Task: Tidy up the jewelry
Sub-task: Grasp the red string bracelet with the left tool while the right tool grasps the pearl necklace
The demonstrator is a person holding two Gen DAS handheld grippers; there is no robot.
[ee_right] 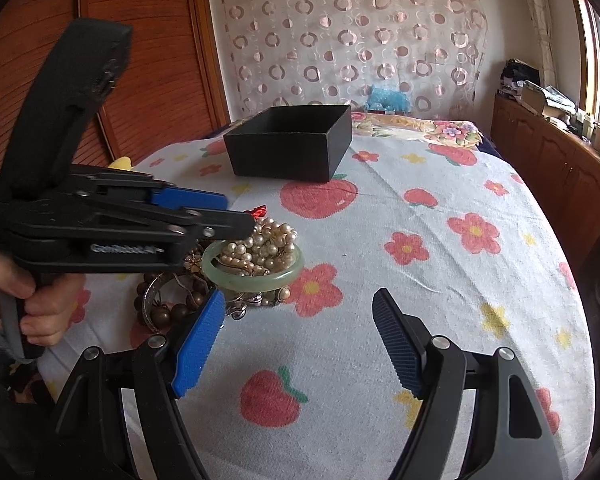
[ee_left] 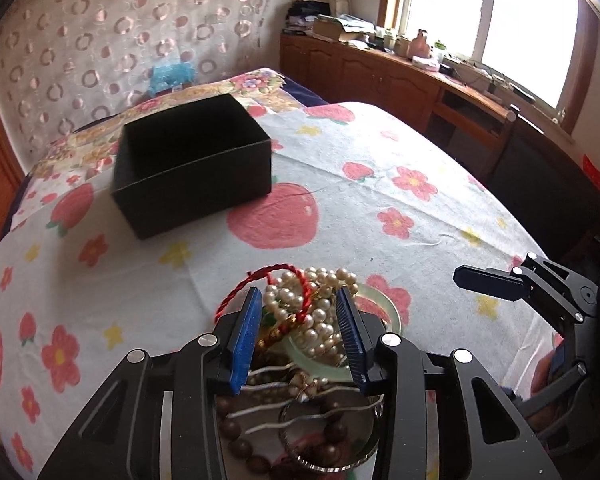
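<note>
A heap of jewelry lies on the flowered cloth: a pearl necklace (ee_left: 314, 300) (ee_right: 264, 240), a red cord bracelet (ee_left: 256, 280), a pale green jade bangle (ee_right: 256, 274) (ee_left: 320, 360), brown wooden beads (ee_left: 244, 448) (ee_right: 168, 312) and a metal ring (ee_left: 320, 440). My left gripper (ee_left: 300, 300) (ee_right: 236, 210) is above the heap, jaws around the pearls and red cord, partly closed. An open black box (ee_left: 192, 168) (ee_right: 288, 144) stands farther back. My right gripper (ee_right: 300, 308) (ee_left: 484, 280) is open and empty, to the right of the heap.
The flowered cloth (ee_right: 420, 260) covers a bed. A wooden cabinet (ee_left: 380, 68) with clutter runs along the window side. A patterned curtain (ee_right: 340, 40) hangs behind. A wooden wall (ee_right: 152, 60) is at the left. A hand (ee_right: 20, 296) holds the left gripper's handle.
</note>
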